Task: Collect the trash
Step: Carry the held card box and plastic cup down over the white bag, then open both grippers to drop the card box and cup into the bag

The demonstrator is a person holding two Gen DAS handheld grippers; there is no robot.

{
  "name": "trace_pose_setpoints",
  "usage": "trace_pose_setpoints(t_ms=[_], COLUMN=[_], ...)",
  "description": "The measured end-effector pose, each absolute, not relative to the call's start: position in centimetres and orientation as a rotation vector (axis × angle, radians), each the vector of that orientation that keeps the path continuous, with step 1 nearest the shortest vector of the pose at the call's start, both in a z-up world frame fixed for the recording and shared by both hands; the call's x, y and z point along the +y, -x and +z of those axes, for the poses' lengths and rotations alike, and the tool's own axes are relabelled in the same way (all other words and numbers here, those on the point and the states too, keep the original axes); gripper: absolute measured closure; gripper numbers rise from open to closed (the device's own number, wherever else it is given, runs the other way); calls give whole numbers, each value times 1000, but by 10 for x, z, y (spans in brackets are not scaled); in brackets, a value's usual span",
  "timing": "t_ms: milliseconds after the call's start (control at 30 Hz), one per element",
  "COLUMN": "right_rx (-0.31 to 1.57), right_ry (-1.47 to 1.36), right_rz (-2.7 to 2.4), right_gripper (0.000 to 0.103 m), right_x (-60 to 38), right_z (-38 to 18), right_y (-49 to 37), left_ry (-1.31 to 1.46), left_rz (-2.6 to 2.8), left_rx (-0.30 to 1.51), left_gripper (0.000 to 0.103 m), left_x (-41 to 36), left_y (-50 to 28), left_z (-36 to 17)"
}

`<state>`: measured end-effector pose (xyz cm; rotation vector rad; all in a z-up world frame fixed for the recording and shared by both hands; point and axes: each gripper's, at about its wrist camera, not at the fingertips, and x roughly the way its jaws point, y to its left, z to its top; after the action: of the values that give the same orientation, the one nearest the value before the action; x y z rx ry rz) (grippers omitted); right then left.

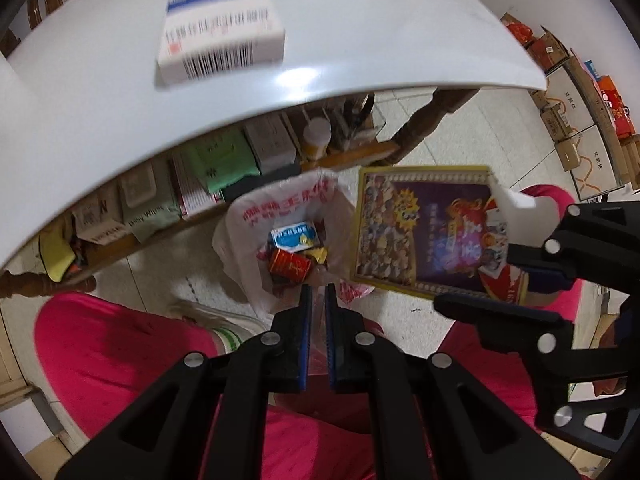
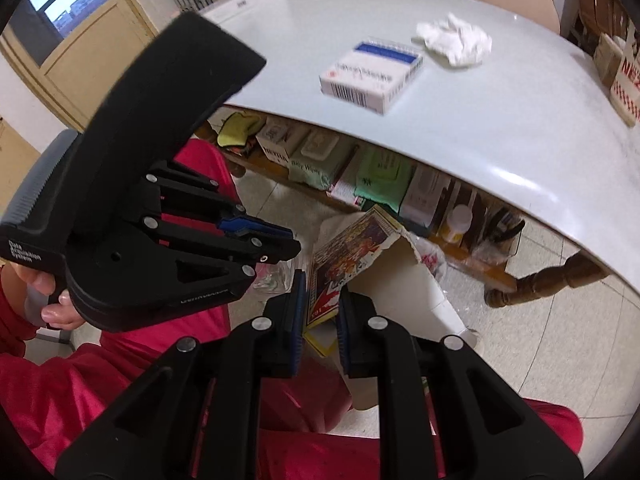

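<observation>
- My left tool (image 1: 318, 300) is pinched closed on the near rim of the thin white plastic bag with red print (image 1: 248, 232), holding its mouth up over the floor.
- My right tool (image 2: 322, 292) is clamped on a lower corner of the flat colourful printed cardboard box with yellow border (image 2: 344, 256); in the left view it sits just beside the bag mouth, not yet inside.
- Box looks light and stiff but already torn at one end, so I'd judge it bends easily; an edge or corner grip is best. Its long axis tilts up and away from the right tool.
- Bag is soft, slippery film; already holds a red can (image 1: 289, 266) and a small blue-white carton (image 1: 294, 236).
- Left on the pale glossy tabletop (image 2: 500, 128): a white-and-blue barcode box (image 2: 370, 76), rigid, easy to grip across its short sides, and a crumpled white tissue (image 2: 454, 44), soft, pinch anywhere.
</observation>
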<state>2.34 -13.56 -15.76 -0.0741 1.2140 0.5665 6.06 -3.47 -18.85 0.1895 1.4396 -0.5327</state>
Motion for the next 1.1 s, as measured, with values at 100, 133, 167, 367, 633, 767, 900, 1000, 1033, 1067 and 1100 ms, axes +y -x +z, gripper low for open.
trace_pose_setpoints(t_ms=[100, 133, 167, 367, 633, 767, 900, 1000, 1033, 1067, 1100], right_rx=[1242, 1247, 1253, 1293, 1364, 1410, 1458, 1491, 1496, 1500, 1503], right_ry=[54, 52, 50, 22, -38, -43, -44, -85, -89, -92, -97], right_rz=[558, 556, 552, 528, 476, 434, 401, 388, 384, 379, 378], right_gripper=[88, 88, 88, 88, 88, 88, 88, 88, 88, 88, 88], right_x=[-138, -140, -141, -143, -150, -153, -154, -157, -157, -157, -158], right_z=[-172, -174, -179, -214, -276, -314, -350, -366, -367, -369, -370], right_y=[-21, -20, -20, -27, -39, -46, -57, -63, -64, -65, -67], left_ry=[-169, -166, -163, -131, -83, -78, -63, -63, -64, -61, -55], left_rz=[-527, -521, -517, -482, -471, -439, -417, -397, -395, -396, -397], left_rx=[1473, 1480, 1487, 1546, 1606, 1651, 1693, 1711, 1713, 1716, 1721], left_gripper=[96, 96, 96, 96, 96, 96, 96, 96, 96, 96, 96], left_x=[-32, -32, -32, -28, -27, -26, -27, -24, -23, -23, -23], left_y=[-62, -62, -63, -72, -83, -91, -101, -105, -105, -106, -107], left_z=[-207, -212, -218, -261, -321, -350, -372, -383, -384, -386, -388])
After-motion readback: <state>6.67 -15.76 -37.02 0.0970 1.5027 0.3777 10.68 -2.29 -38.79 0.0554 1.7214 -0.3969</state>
